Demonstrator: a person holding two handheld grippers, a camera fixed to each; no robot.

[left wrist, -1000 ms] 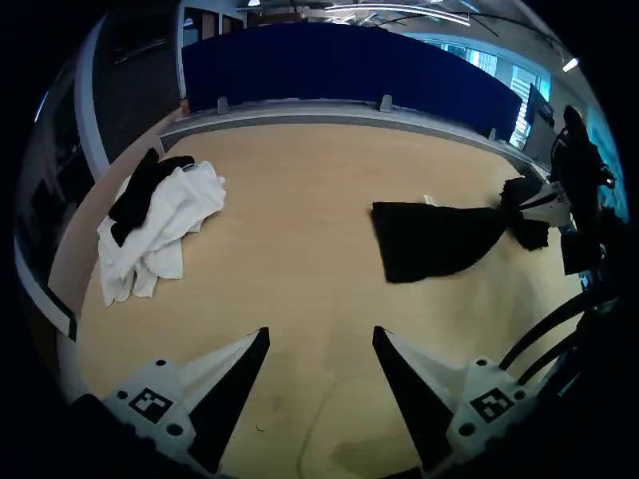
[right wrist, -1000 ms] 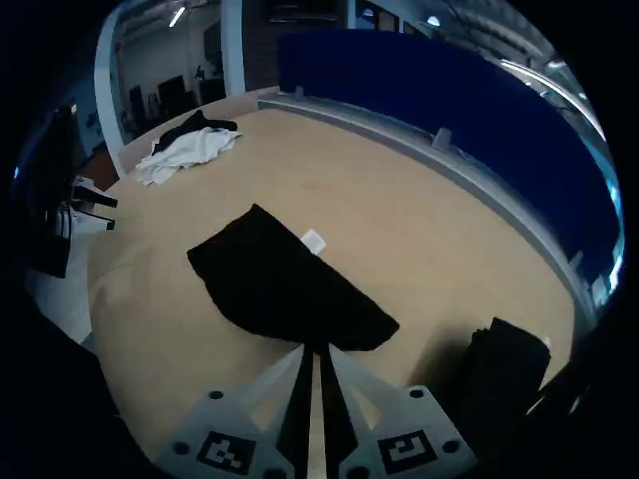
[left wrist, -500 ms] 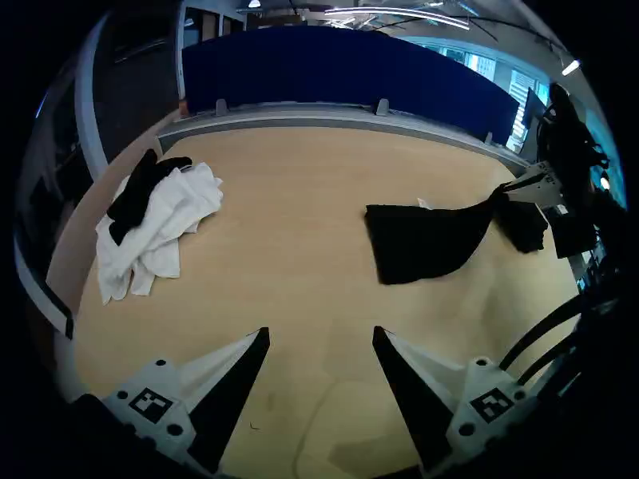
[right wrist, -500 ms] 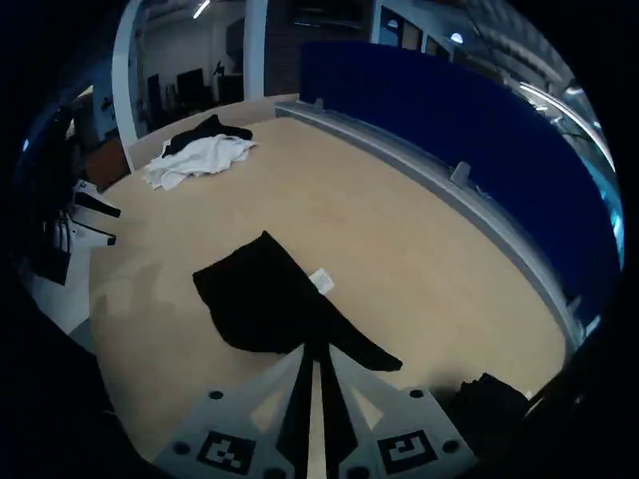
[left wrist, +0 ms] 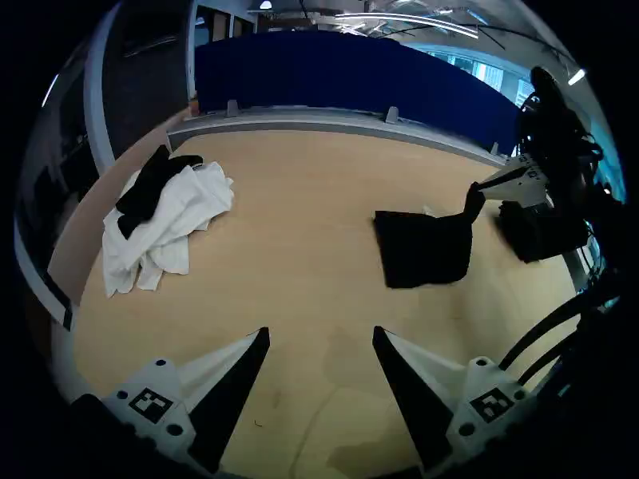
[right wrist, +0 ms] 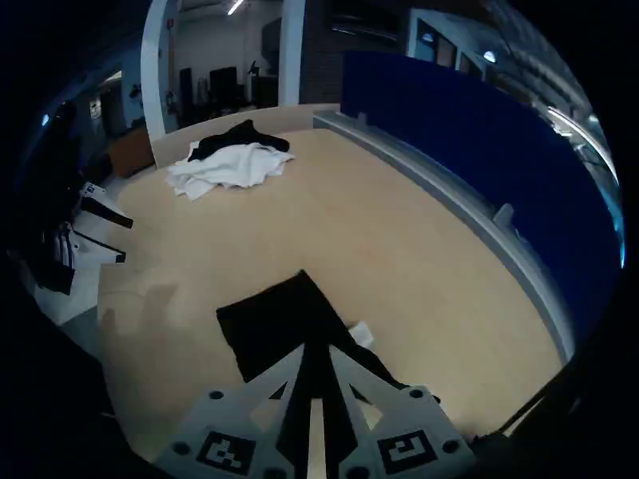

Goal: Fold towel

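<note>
A wide, pale desk [left wrist: 303, 184] is backed by a blue partition [left wrist: 343, 72]. A pile [left wrist: 164, 215] of white and black cloth is heaped at the desk's left. The black towel [left wrist: 419, 251] is spread right of centre. One edge is pinched between the closed fingers of the right gripper [left wrist: 478, 193] and raised off the desk. A second ago the towel was stretched long; now it is drawn shorter, so the fold is judged under way. The left gripper [left wrist: 319, 335] is held wide and empty, well apart.

Light wooden table [left wrist: 319, 191], blue partition [left wrist: 351, 72] behind, ceiling strip lights [left wrist: 399, 13] overhead.
</note>
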